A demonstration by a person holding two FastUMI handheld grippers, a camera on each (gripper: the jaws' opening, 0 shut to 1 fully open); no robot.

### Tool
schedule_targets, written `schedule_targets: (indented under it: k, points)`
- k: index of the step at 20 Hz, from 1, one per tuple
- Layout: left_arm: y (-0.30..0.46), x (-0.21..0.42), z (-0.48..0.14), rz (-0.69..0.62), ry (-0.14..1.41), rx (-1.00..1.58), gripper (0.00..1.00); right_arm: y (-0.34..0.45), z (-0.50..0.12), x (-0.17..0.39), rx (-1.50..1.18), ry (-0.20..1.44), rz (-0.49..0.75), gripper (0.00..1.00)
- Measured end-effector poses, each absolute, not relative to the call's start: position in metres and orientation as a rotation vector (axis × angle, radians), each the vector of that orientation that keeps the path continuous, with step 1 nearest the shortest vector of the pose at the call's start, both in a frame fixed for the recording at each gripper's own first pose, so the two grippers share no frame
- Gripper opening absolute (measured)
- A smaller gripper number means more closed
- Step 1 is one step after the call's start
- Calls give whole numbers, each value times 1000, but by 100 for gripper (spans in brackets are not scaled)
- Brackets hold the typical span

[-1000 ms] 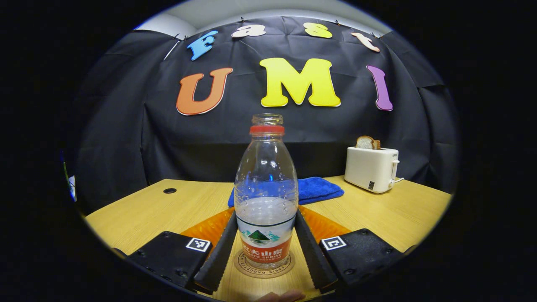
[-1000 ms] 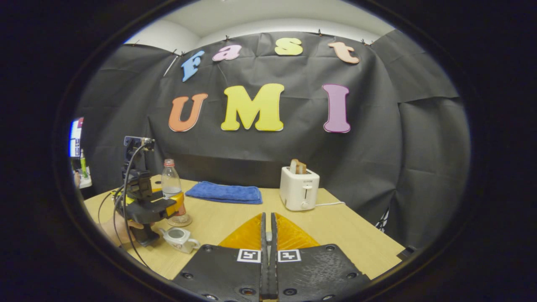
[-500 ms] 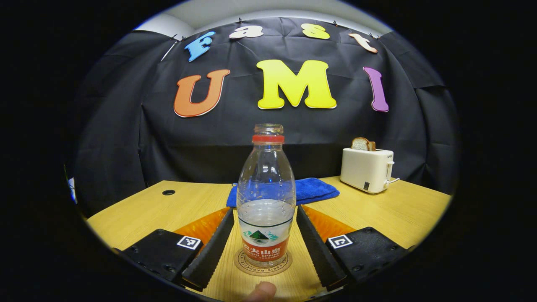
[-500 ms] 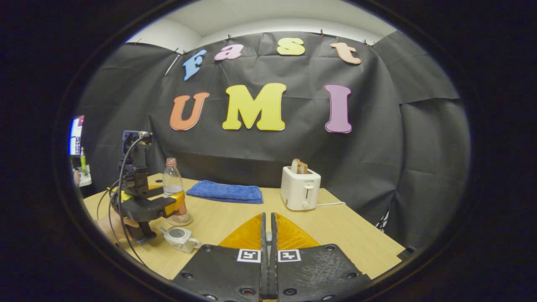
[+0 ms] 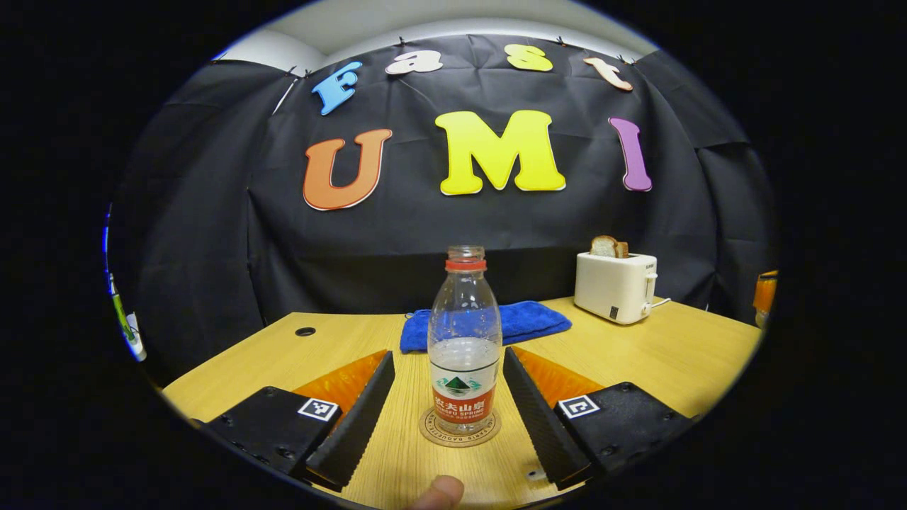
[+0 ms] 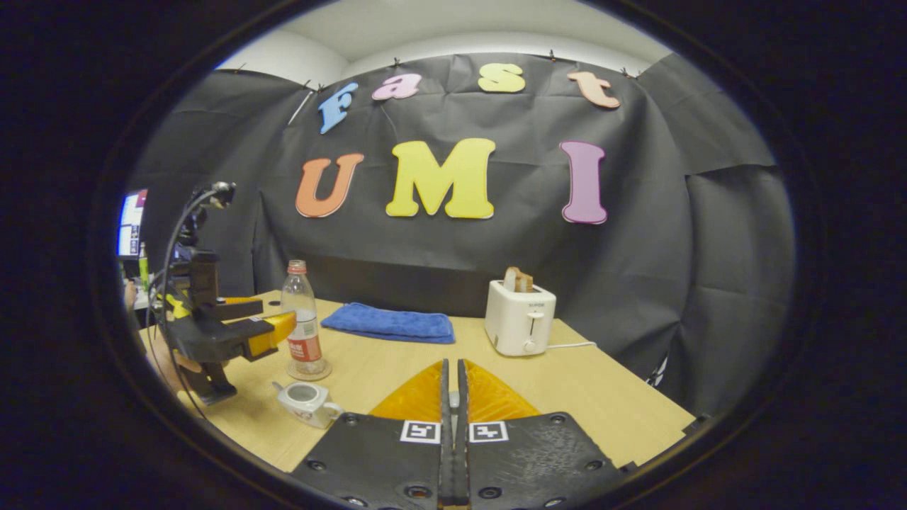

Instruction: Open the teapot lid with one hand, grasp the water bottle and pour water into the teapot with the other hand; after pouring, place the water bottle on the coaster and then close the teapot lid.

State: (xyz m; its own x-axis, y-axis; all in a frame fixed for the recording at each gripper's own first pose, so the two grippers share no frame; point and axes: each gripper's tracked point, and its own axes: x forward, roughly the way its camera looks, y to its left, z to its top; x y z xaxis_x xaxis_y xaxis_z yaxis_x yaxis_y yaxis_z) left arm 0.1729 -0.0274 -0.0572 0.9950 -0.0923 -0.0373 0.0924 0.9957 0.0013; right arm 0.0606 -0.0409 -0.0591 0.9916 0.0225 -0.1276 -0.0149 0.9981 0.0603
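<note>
Seen from the left gripper view, a pale wood-grain counter [image 5: 638, 361] runs back to a booth wall of black cloth, with a strip of light ceiling above it and a small round hole near the counter's far left corner. The water bottle [image 5: 464, 340] stands upright on a round coaster [image 5: 459, 430] toward the counter's near edge, long axis vertical, open mouth up, a red ring at the neck and water filling roughly its lower half; its red-and-white label carries a green mountain mark, and I leave the print unread. The left gripper [image 5: 451, 382] has its fingers spread wide to either side of the bottle, touching neither it nor the coaster, each with a square black-and-white marker at its base. A fingertip [image 5: 439, 490] shows at the bottom edge. Behind the bottle lies a folded blue towel [image 5: 524, 320], and toward the far right corner stands a white toaster [image 5: 613, 286] with bread in its slot. Over in the right gripper view, the right gripper [image 6: 451, 397] has its fingers pressed together with nothing visibly between them. Across the same counter the left gripper stands just short of the upright bottle on its coaster, and the small white teapot [image 6: 307, 402] sits near the left front edge, lid off, spout toward the left.
</note>
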Motion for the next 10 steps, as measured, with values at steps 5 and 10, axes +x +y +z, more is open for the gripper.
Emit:
schedule_targets:
  k: [5, 10]
  points:
    - [8, 122, -42, -58, -5, -6, 96, -10, -68, 70, 70, 109, 59, 0]
    - [43, 77, -29, -31, -13, -31, 96, 38, -78, 83, 107, 123, 137, 0]
